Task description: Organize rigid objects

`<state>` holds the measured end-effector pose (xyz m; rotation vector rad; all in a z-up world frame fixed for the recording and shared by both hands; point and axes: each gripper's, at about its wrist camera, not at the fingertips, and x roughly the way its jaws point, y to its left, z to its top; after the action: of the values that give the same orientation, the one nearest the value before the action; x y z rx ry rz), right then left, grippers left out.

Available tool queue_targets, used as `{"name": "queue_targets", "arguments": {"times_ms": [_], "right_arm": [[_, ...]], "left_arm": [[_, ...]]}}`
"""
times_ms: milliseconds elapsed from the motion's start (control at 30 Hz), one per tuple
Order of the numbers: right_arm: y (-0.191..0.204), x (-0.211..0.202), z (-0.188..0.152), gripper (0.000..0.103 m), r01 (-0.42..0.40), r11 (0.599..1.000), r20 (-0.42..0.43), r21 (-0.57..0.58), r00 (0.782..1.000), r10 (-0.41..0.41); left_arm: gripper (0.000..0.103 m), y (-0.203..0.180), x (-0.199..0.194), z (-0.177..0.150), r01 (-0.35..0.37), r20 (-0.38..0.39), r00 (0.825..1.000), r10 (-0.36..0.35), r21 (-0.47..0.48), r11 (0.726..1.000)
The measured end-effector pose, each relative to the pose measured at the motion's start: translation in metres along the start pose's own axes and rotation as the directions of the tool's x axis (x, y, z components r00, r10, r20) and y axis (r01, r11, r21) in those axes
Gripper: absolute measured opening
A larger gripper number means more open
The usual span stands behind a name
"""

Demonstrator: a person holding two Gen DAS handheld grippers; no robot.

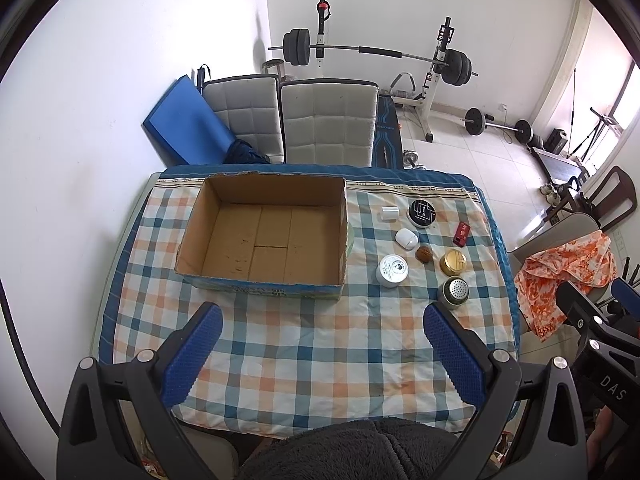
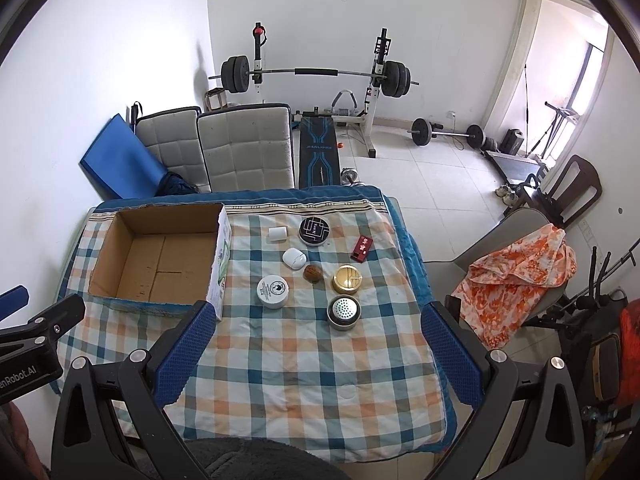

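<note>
From the left wrist: left tool (image 1: 322, 322) spread wide, pinching nothing, hovering over the checked cloth (image 1: 304, 344) on the counter. Ahead and slightly left of the tool, an open cardboard box (image 1: 264, 236), bare inside. Ahead and right, a loose cluster: white jar (image 1: 392, 270), walnut (image 1: 423, 254), gold tin (image 1: 453, 263), perforated-lid tin (image 1: 454, 291) just beyond the right fingertip, white case (image 1: 406, 238), white cylinder (image 1: 389, 213), black round tin (image 1: 422, 213), red box (image 1: 461, 234). From the right wrist: right tool (image 2: 318, 320) likewise spread, pinching nothing. Directly ahead, perforated-lid tin (image 2: 343, 312) nearest, gold tin (image 2: 347, 279) and walnut (image 2: 312, 273) beyond, white jar (image 2: 273, 291) ahead-left. Cardboard box (image 2: 160, 256) far left, beside the left fingertip.
</note>
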<state>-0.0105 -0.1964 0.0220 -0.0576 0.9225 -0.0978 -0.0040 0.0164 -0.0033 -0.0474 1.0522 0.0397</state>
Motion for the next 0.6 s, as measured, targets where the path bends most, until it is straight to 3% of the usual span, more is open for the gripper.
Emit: {"name": "queue_targets", "arguments": {"times_ms": [600], "right_arm": [[-0.0056, -0.0031, -0.0022, 0.103, 0.001, 1.000, 0.006, 0.007, 1.000, -0.001]], "left_arm": [[0.103, 0.0033, 0.0028, 0.0013, -0.003, -0.002, 1.000, 0.003, -0.001, 1.000]]}}
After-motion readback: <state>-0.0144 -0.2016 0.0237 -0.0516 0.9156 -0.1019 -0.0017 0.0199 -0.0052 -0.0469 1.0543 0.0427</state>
